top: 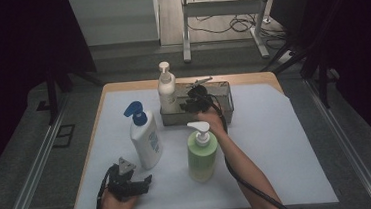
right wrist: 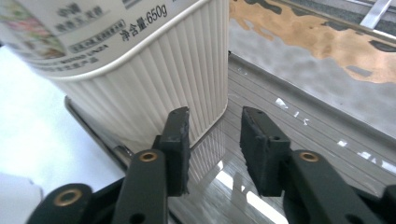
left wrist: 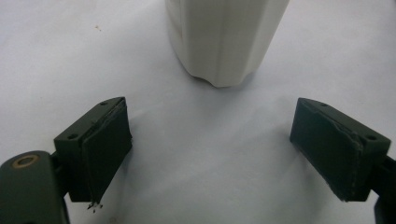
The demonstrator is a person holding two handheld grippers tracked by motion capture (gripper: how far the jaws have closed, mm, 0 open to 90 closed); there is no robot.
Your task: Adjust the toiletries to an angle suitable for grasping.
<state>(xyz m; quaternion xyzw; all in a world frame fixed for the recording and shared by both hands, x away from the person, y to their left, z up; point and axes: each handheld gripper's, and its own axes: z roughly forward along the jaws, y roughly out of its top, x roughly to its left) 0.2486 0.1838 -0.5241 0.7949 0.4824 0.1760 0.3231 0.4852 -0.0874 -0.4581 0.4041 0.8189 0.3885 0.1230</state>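
A: How far along am I?

B: One cream pump bottle (top: pixel 166 88) stands in the metal tray (top: pixel 224 112); the blue-capped bottle (top: pixel 143 136) and green bottle (top: pixel 201 156) wait on the white sheet (top: pixel 277 147).

A: My right gripper (right wrist: pixel 214 140)?

B: Jaws parted, nothing between them, just beside the cream bottle.

A: Left gripper (left wrist: pixel 210 149)?

B: Spread wide, empty, near the blue-capped bottle.

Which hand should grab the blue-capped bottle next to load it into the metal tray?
Left. The left gripper sits open beside the blue-capped bottle, whose base stands just ahead of its fingers. The right gripper is over the tray beside the cream bottle.
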